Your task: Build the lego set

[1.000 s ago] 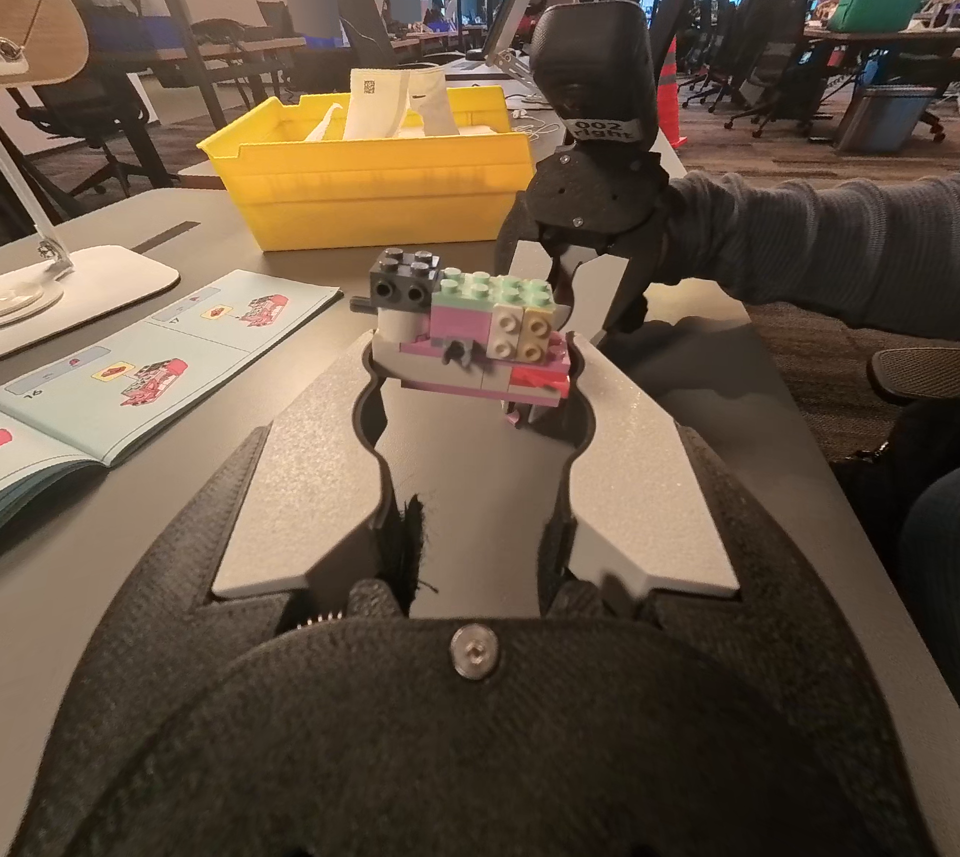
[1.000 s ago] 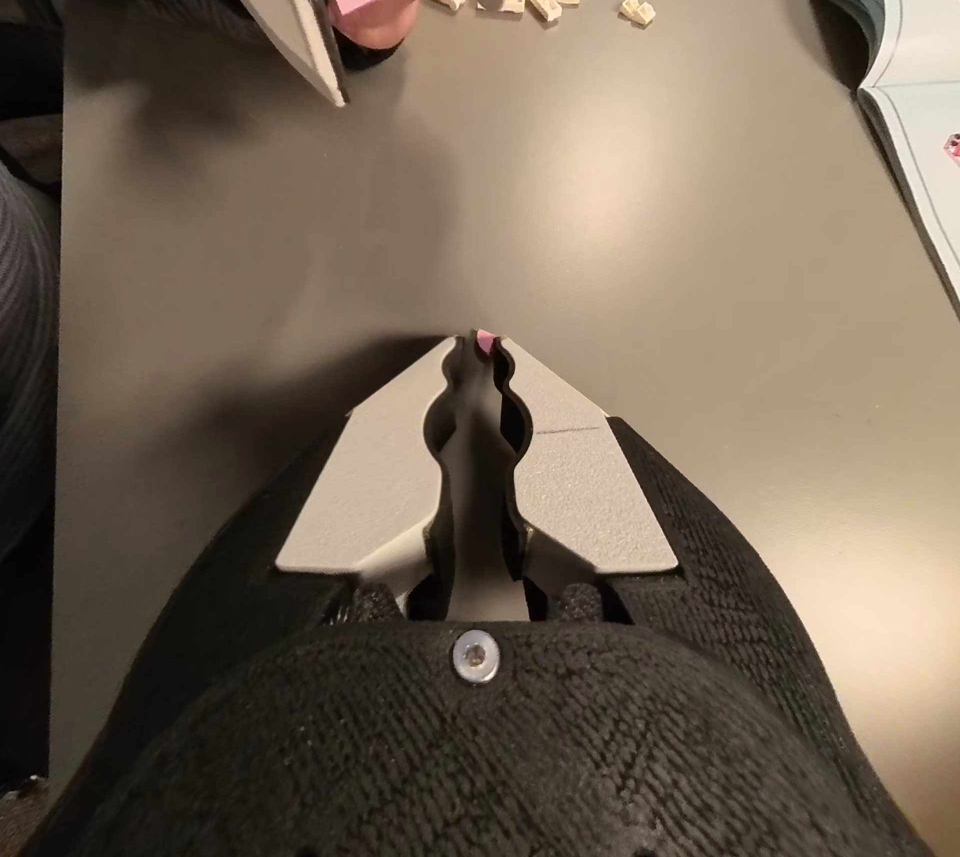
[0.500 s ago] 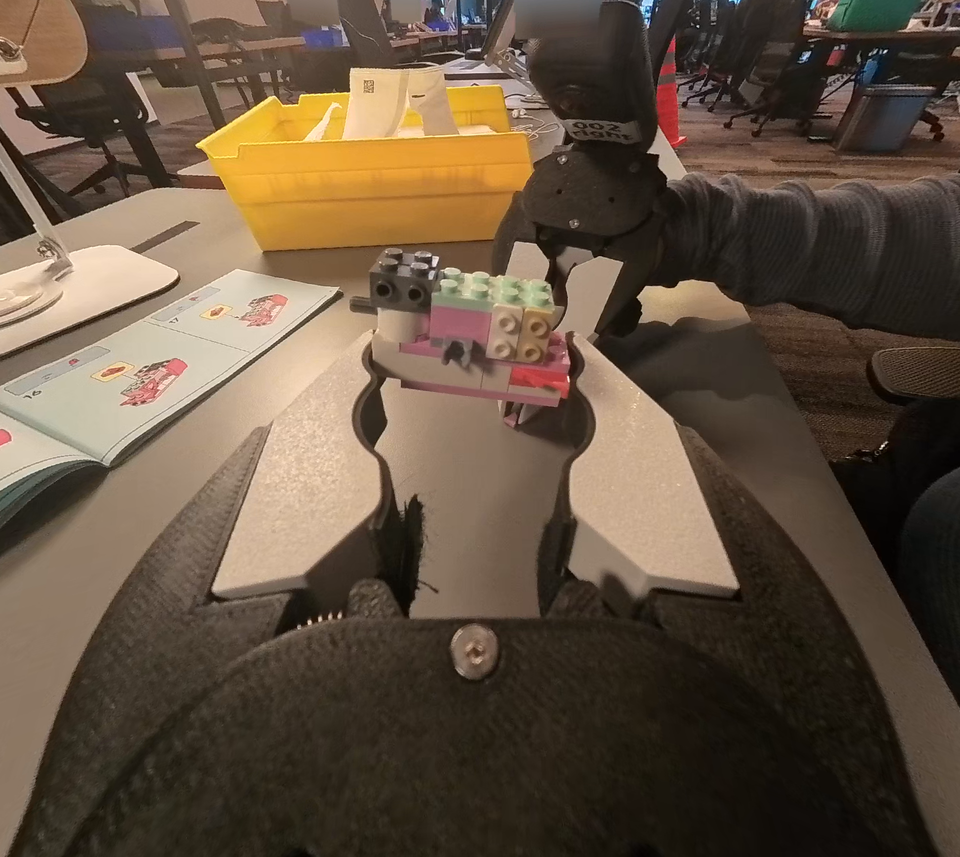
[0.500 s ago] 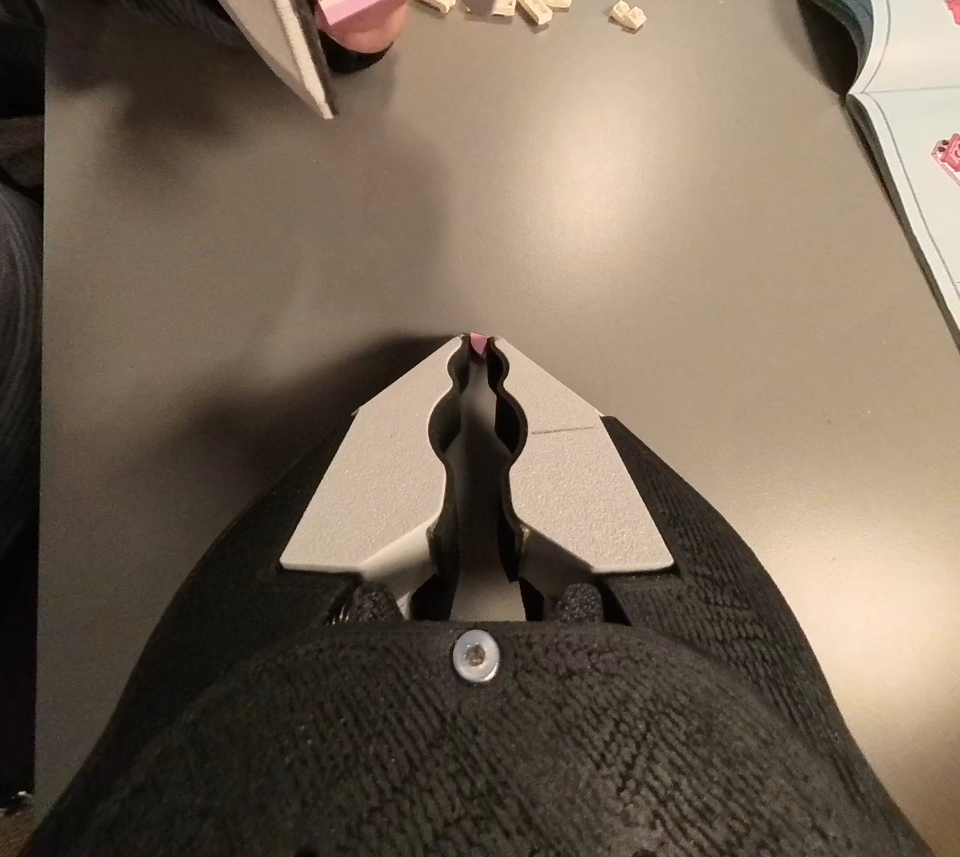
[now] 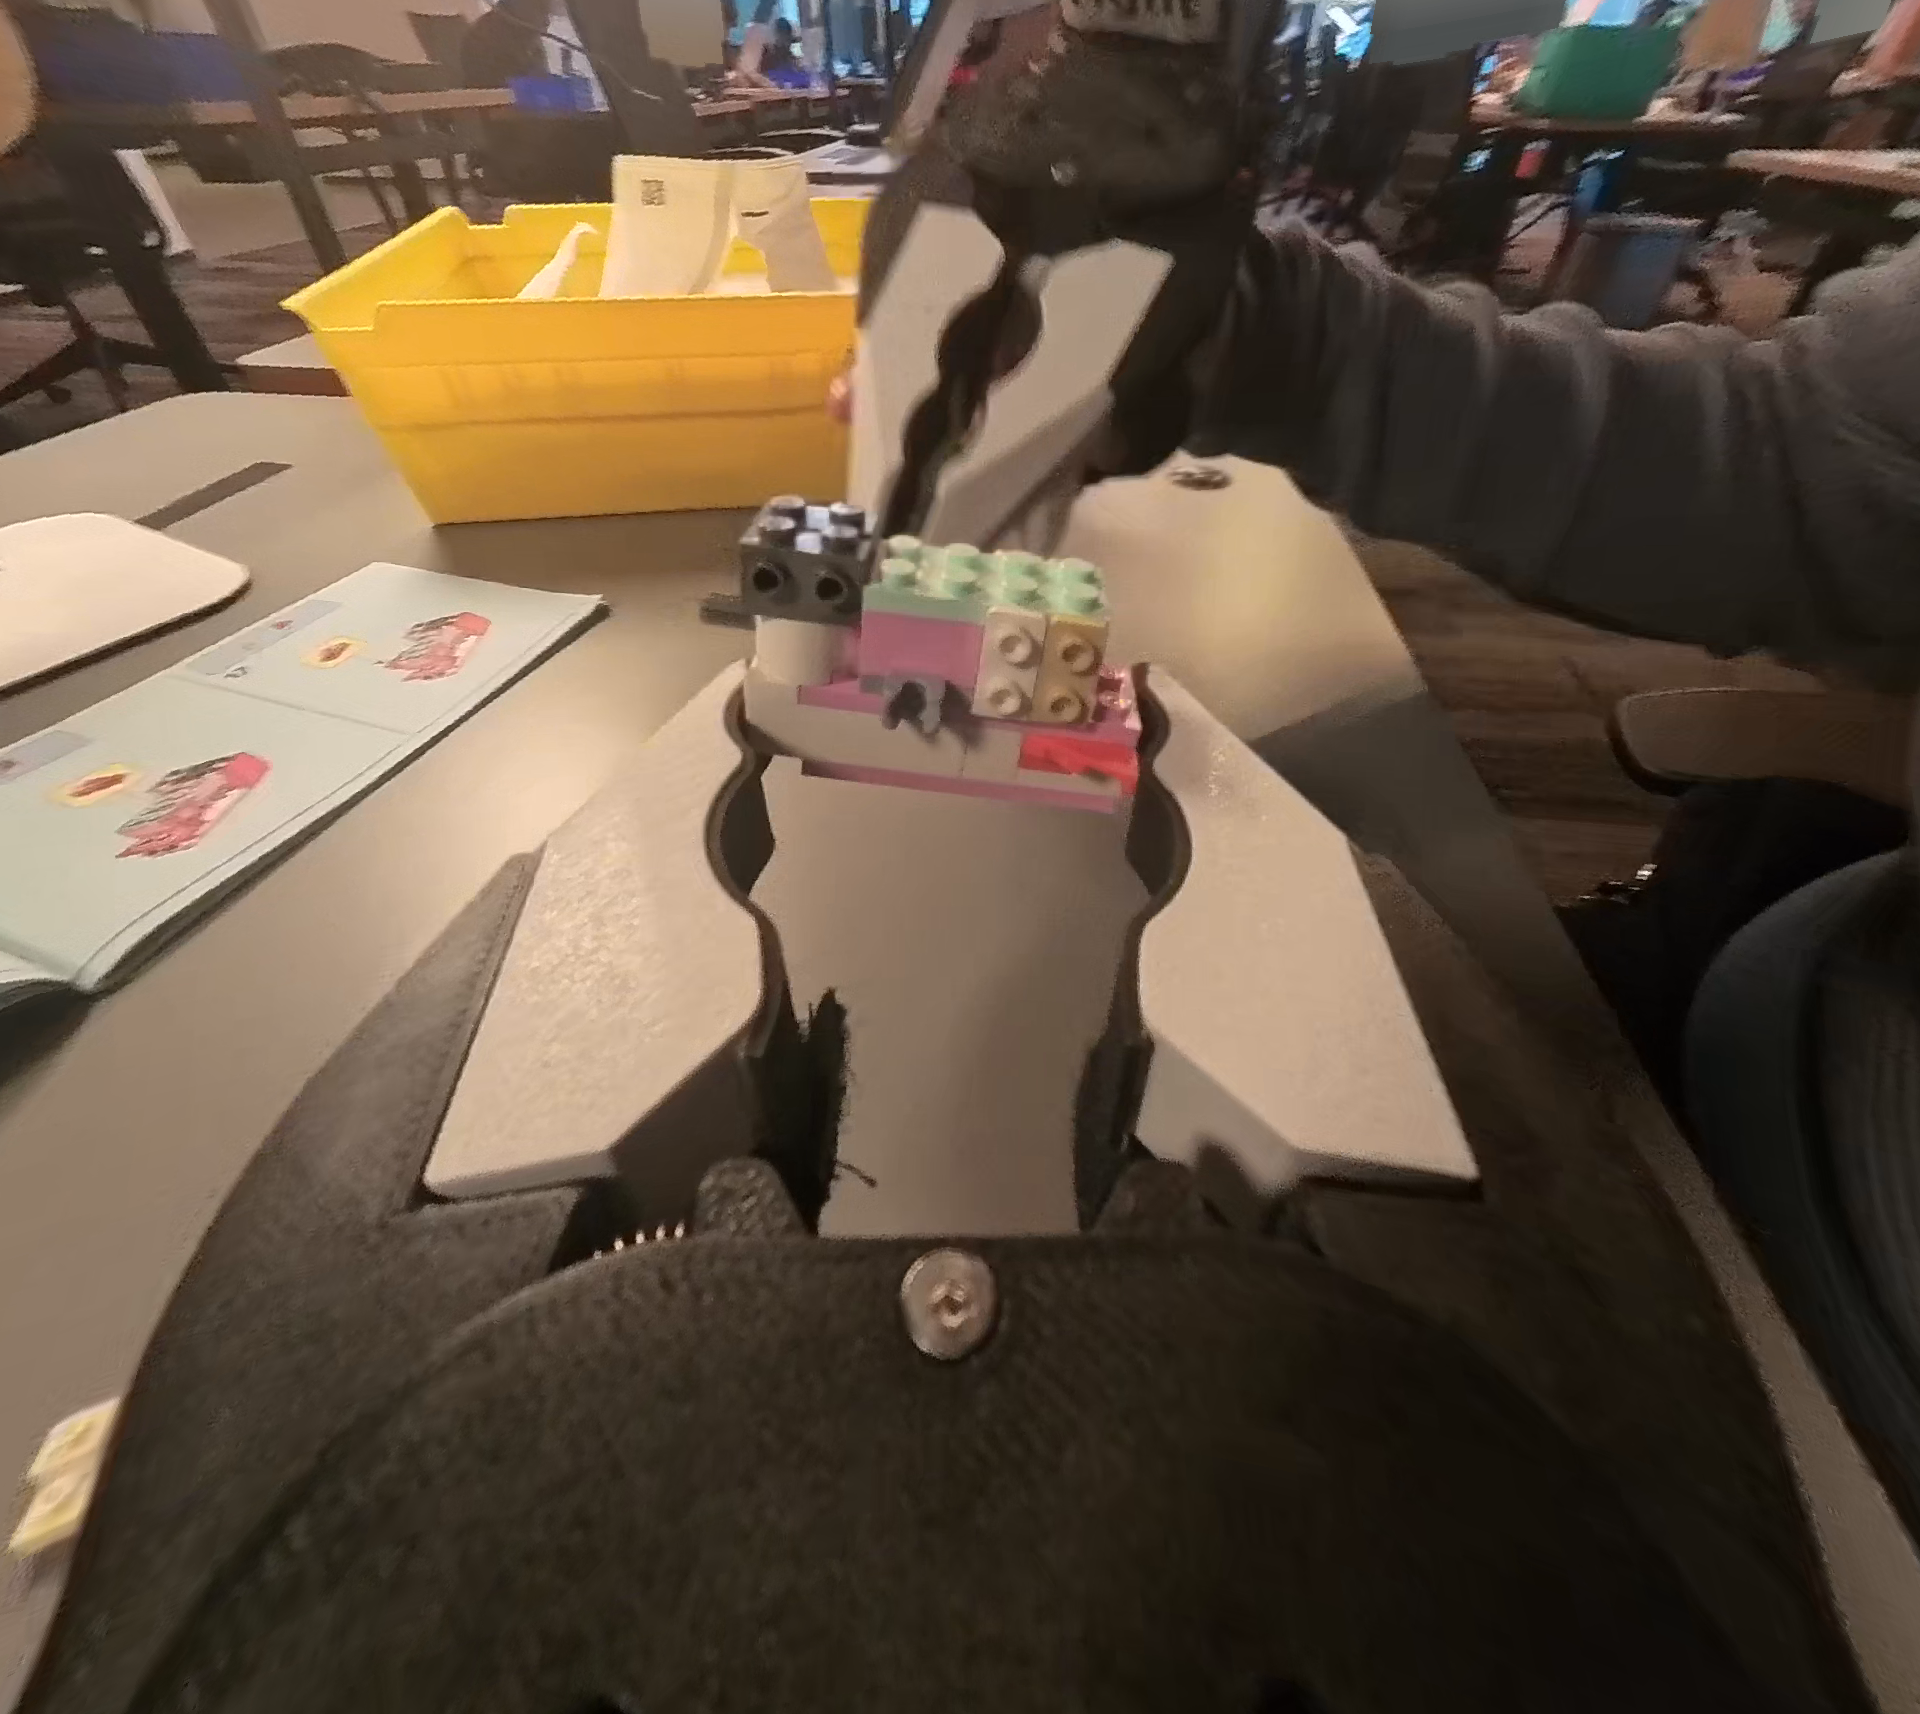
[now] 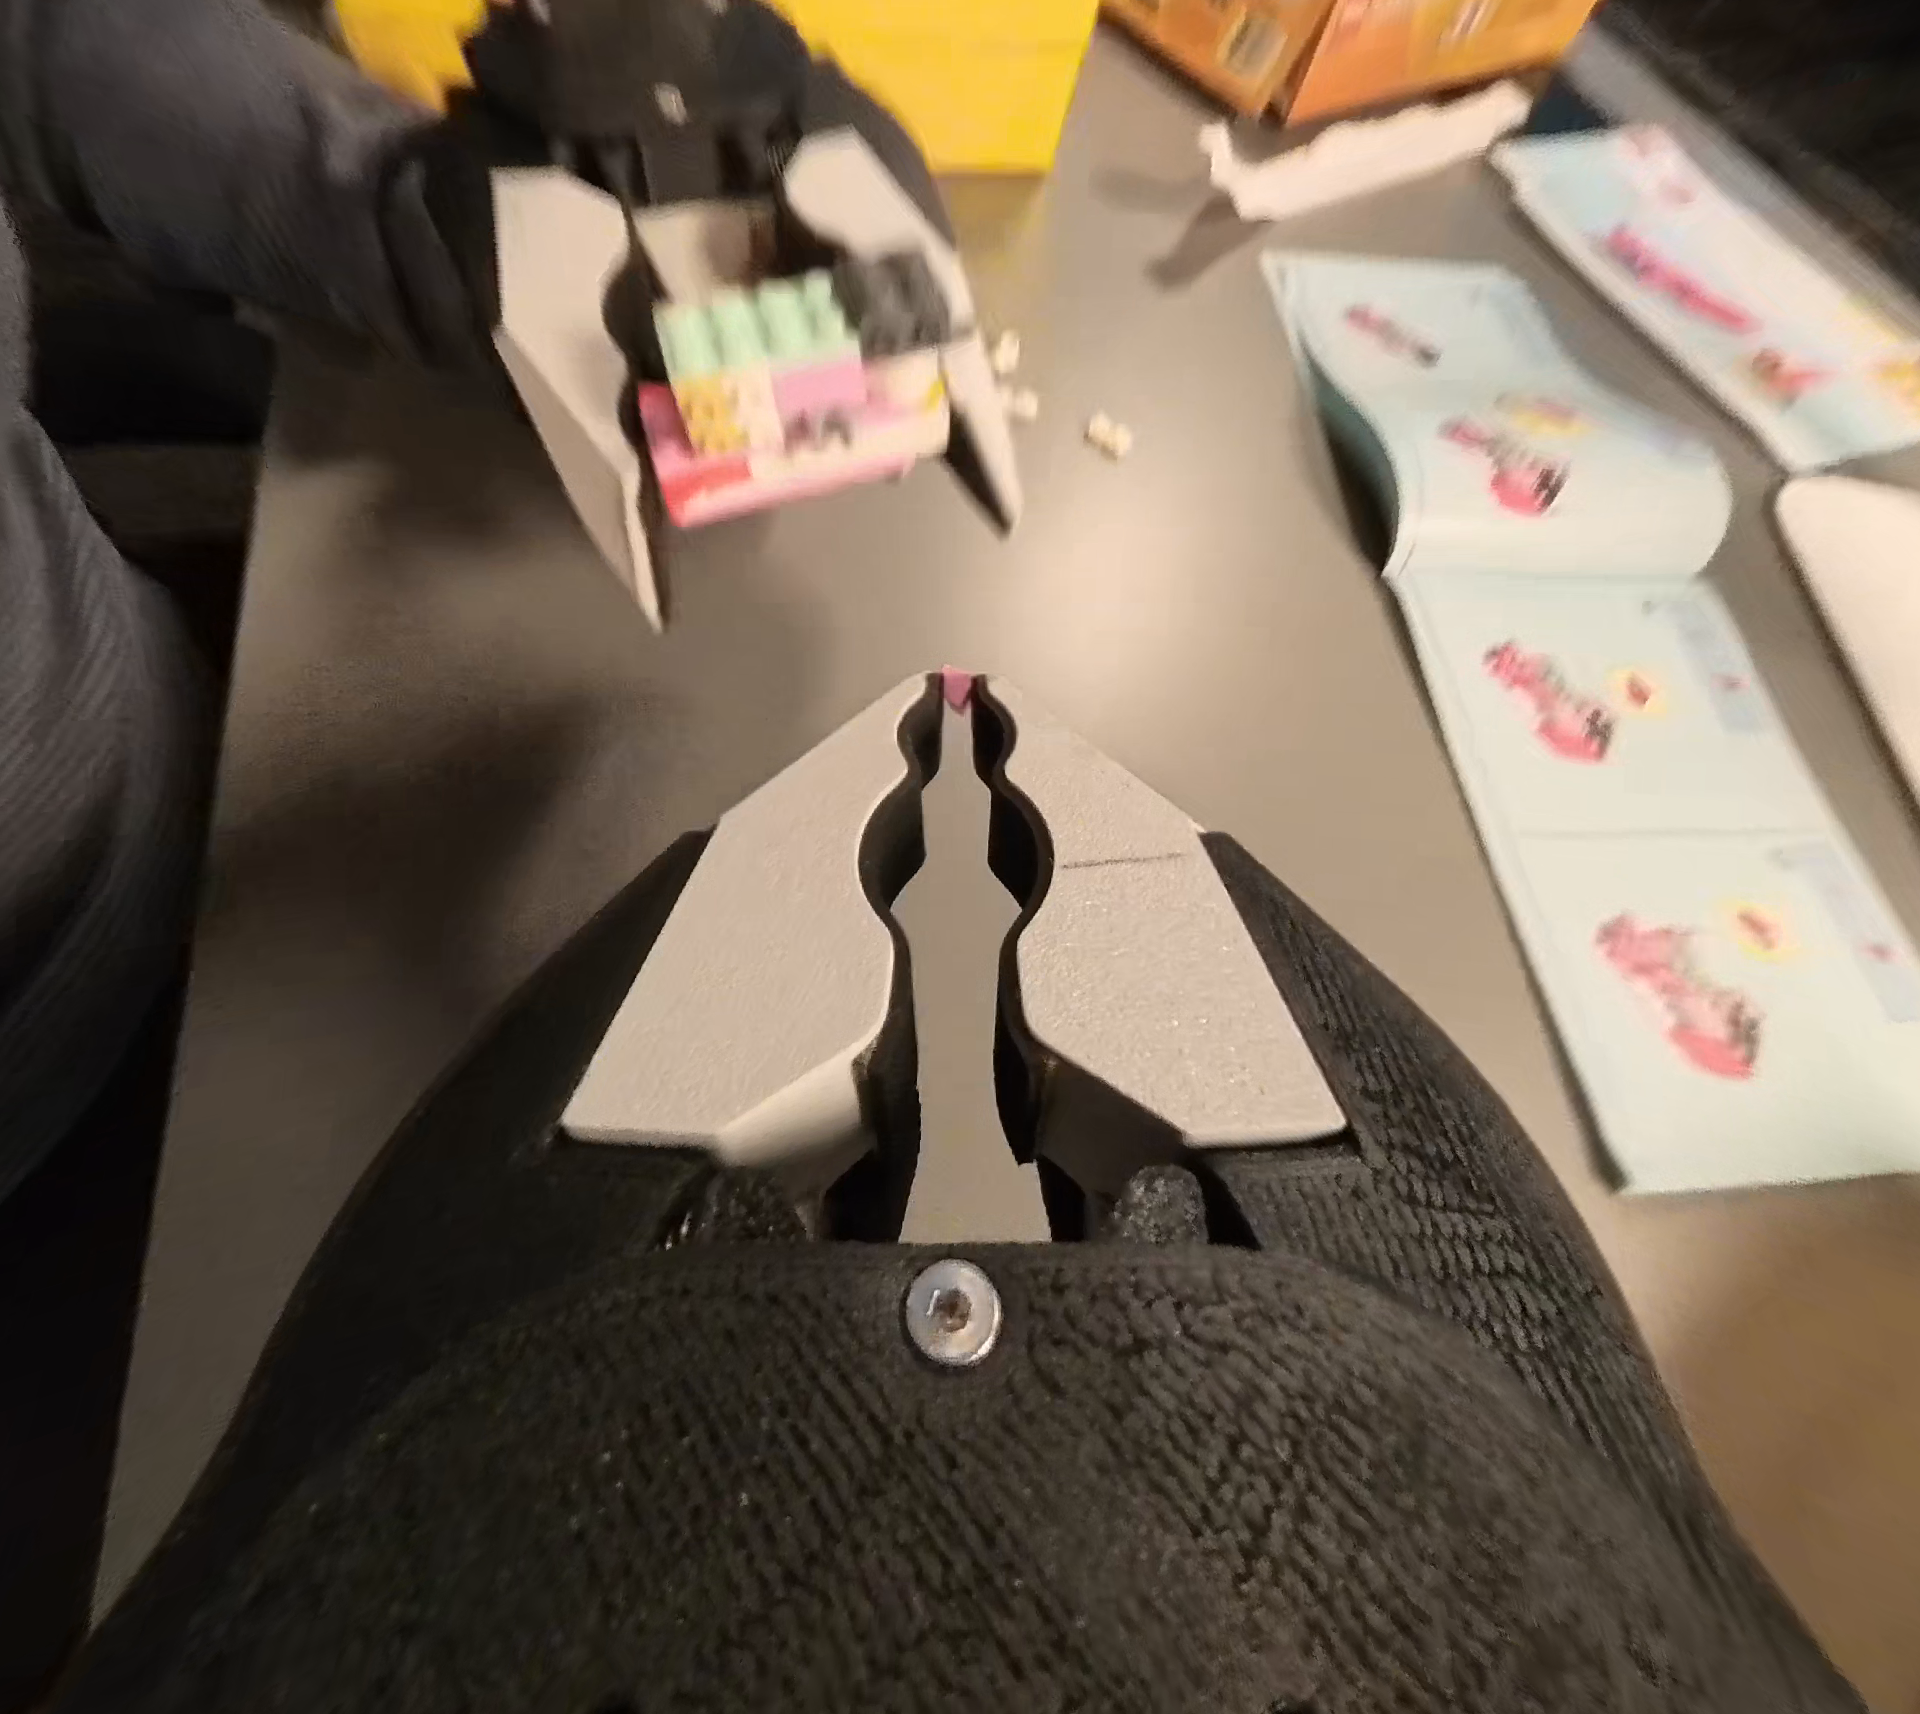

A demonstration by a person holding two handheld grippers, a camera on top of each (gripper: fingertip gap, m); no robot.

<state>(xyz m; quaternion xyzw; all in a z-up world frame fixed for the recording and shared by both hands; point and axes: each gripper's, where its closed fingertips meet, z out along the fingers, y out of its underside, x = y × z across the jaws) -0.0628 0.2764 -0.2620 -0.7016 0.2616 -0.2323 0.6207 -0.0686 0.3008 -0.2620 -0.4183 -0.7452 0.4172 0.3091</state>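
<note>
A yellow bin [image 5: 623, 376] stands upper left on the grey worktop [image 5: 312, 989], open instruction booklets [image 6: 1558, 729] lying nearby.

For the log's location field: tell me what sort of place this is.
Likely an open-plan office or lab workspace: rows of desks with black office chairs behind, a yellow plastic bin and open pale-blue illustrated instruction booklets on the grey table.

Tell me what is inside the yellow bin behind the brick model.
White folded bags or papers stick up out of the yellow bin. Its front wall hides whatever lies lower, and the right gripper covers its right end.
</note>
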